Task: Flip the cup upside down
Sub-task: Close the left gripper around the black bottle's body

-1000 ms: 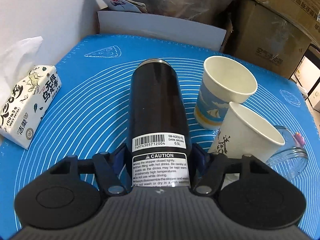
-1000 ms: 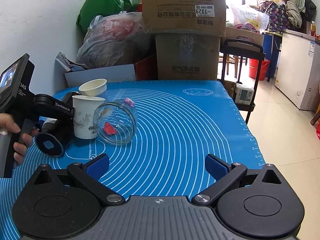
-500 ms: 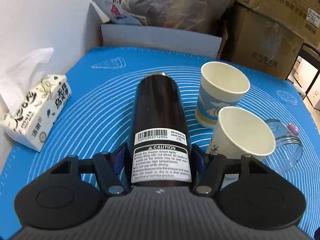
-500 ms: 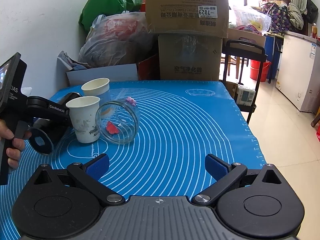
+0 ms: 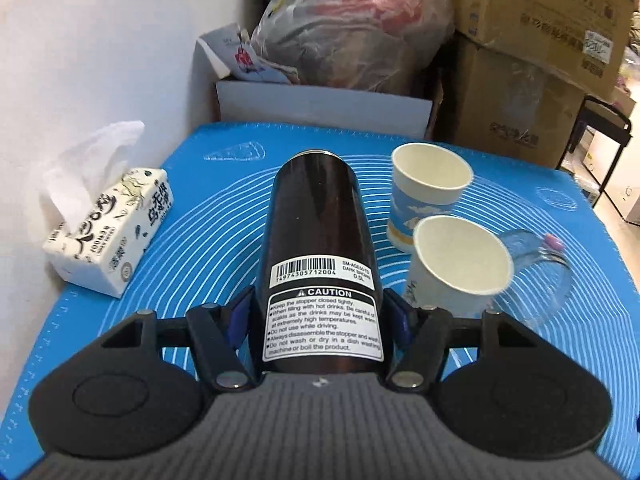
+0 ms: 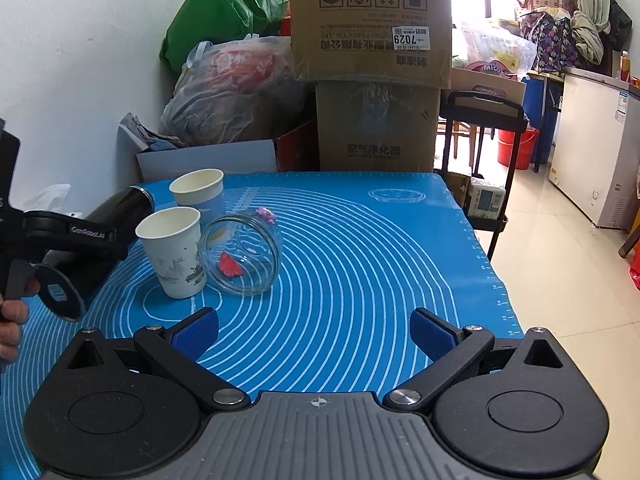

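Note:
My left gripper [image 5: 318, 320] is shut on a dark brown thermos cup [image 5: 316, 248] with a white caution label. It holds the cup lengthwise, tilted, above the blue mat [image 5: 200, 240]. In the right wrist view the thermos cup [image 6: 104, 232] slants up to the right, its base low at the left, held by the left gripper [image 6: 68, 236]. My right gripper [image 6: 314, 330] is open and empty, low over the mat's near part [image 6: 360, 260].
Two upright paper cups [image 5: 460, 264] [image 5: 430, 188] and a glass jar on its side [image 6: 240, 254] lie right of the thermos. A tissue pack [image 5: 110, 236] sits at the left by the wall. Boxes and bags [image 6: 368, 80] crowd the table's far edge.
My left gripper has lifted the thermos cup off the mat and raised its far end. The right gripper has barely moved.

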Action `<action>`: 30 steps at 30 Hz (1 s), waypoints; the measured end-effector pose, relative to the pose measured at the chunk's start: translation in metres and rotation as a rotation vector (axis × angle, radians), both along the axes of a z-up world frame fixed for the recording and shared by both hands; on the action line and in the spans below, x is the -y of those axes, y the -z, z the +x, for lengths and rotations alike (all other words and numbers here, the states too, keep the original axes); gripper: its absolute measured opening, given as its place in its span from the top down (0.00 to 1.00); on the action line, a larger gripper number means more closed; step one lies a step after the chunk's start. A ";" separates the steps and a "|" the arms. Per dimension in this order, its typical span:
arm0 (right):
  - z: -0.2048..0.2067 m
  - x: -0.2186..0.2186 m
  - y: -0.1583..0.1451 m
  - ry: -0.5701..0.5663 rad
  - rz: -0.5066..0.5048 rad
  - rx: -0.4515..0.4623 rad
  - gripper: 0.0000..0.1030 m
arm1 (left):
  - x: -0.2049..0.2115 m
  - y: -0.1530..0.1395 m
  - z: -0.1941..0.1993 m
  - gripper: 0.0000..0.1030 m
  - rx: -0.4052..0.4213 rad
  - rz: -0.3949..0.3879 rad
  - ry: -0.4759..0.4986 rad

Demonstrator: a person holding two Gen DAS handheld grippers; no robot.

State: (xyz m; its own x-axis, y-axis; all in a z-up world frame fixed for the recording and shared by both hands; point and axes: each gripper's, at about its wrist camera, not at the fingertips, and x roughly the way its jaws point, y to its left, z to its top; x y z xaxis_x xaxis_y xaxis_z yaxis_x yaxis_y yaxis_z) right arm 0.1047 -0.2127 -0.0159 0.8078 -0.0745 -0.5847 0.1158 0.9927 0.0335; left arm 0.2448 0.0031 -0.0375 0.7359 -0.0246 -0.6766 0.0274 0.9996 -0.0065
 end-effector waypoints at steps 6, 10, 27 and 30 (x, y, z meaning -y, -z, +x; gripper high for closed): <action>-0.016 -0.002 -0.008 -0.008 0.003 0.012 0.00 | 0.011 -0.012 -0.047 0.35 0.024 0.002 0.034; -0.027 -0.003 -0.012 -0.013 0.000 0.010 0.00 | 0.018 -0.013 -0.078 0.35 0.042 0.006 0.050; -0.052 0.002 -0.008 0.007 -0.010 -0.020 0.00 | 0.034 0.026 -0.134 0.35 -0.029 -0.024 0.115; -0.052 0.000 -0.006 0.003 -0.015 -0.026 0.00 | 0.034 0.034 -0.133 0.35 -0.049 -0.017 0.105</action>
